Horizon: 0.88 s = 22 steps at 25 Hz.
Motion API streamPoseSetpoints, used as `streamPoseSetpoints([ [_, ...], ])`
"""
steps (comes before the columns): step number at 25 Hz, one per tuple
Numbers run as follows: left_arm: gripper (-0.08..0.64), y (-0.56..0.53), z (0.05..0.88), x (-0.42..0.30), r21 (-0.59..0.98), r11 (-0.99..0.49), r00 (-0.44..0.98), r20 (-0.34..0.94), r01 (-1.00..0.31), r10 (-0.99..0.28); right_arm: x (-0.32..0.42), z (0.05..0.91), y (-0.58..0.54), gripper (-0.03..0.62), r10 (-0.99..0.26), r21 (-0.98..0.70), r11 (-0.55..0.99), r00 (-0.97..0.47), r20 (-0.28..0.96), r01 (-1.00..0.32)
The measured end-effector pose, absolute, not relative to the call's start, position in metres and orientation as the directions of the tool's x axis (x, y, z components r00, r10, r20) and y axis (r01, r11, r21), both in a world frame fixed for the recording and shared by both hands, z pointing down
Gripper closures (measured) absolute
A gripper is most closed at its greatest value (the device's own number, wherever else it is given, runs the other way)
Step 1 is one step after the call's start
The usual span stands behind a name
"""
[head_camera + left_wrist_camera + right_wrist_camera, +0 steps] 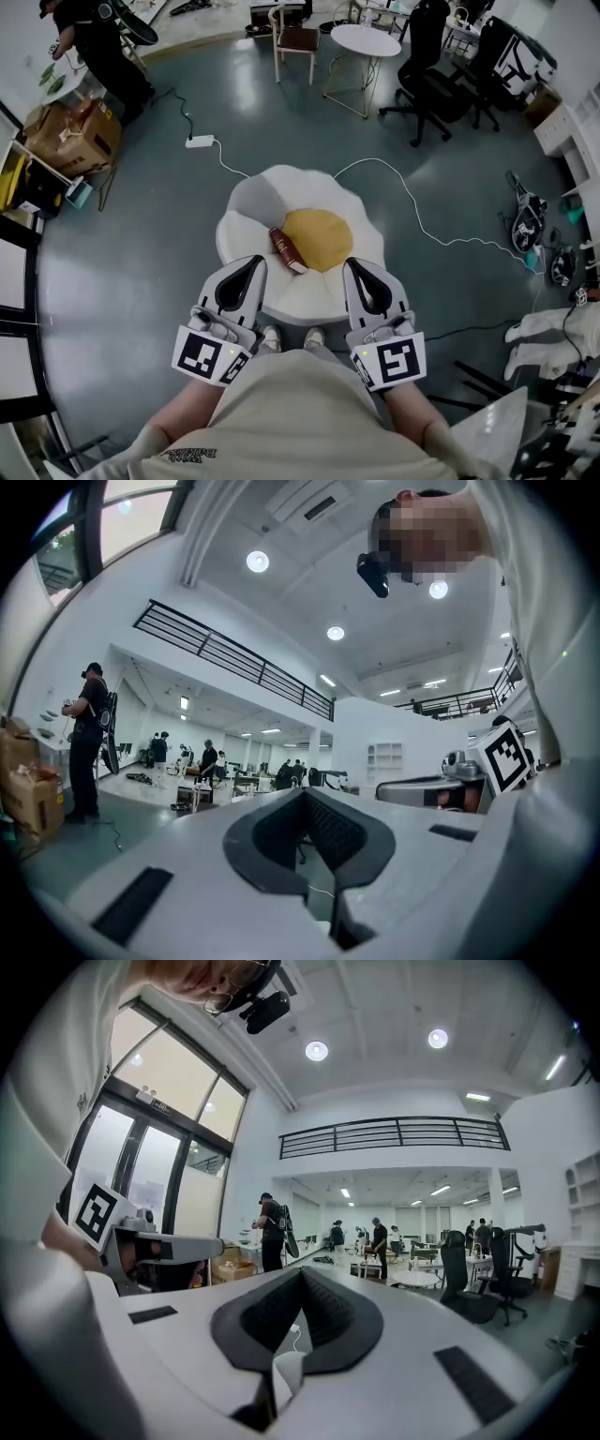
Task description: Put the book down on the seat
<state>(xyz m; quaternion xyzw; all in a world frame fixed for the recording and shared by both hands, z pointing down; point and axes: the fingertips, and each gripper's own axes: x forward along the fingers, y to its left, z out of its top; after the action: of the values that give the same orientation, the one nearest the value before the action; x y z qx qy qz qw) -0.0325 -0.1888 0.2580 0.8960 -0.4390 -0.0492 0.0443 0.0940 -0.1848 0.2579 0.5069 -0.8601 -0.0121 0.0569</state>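
Observation:
A reddish-brown book (288,250) lies on the flower-shaped seat (281,192), at the left edge of its yellow centre cushion (321,237). In the head view both grippers hang close to my body at the near rim of the seat, short of the book and apart from it. My left gripper (255,262) is shut with nothing between its jaws; its own view looks out level across the room past the closed tips (303,794). My right gripper (349,264) is also shut and empty, tips together (302,1272). Neither gripper view shows the book.
A white power strip (200,142) and white cables (422,220) trail over the grey floor behind the seat. Farther back stand a round white table (366,39), a wooden chair (295,39) and black office chairs (431,56). Cardboard boxes (70,136) and a person (98,47) are at the far left.

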Motion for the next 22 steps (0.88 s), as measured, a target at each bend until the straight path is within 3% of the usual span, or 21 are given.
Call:
streamPoseSetpoints([
  [22,0.561,-0.185,0.247,-0.030,0.106,-0.617,0.616,-0.049,-0.780,-0.787,0.051,0.251,-0.187,0.594,-0.803,0.033,0.593,-0.587,0.101,-0.805],
])
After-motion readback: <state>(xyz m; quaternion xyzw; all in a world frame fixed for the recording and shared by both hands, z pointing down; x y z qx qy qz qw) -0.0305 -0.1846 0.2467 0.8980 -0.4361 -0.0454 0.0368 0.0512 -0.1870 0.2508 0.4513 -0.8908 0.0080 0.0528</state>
